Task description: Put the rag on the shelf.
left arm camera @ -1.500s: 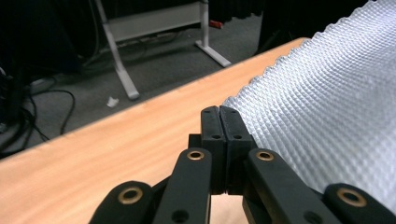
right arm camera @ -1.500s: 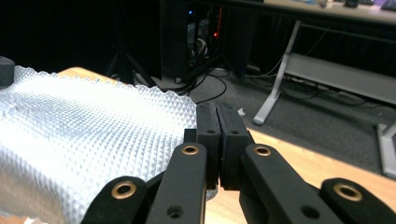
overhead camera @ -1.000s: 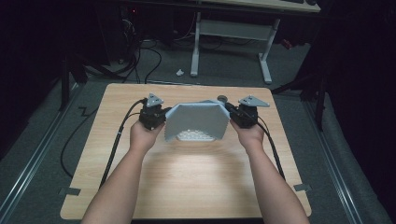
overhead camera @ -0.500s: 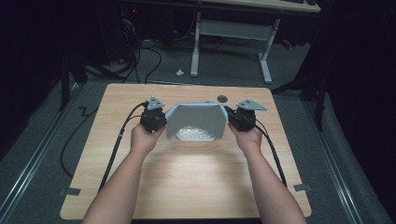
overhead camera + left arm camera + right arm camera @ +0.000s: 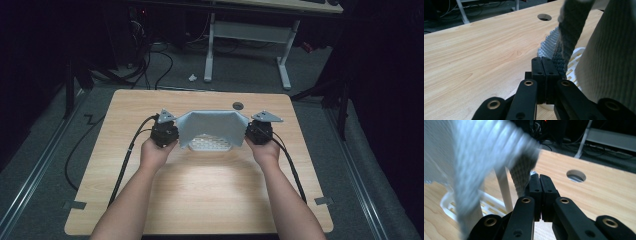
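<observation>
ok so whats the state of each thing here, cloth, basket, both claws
grey cloth: lifted and stretched between both claws, hanging over the basket
white basket: upright on the table, partly covered by the cloth
left claw: shut on an edge of the cloth
right claw: shut on the opposite edge
wooden table: bare in front, round hole uncovered
</observation>
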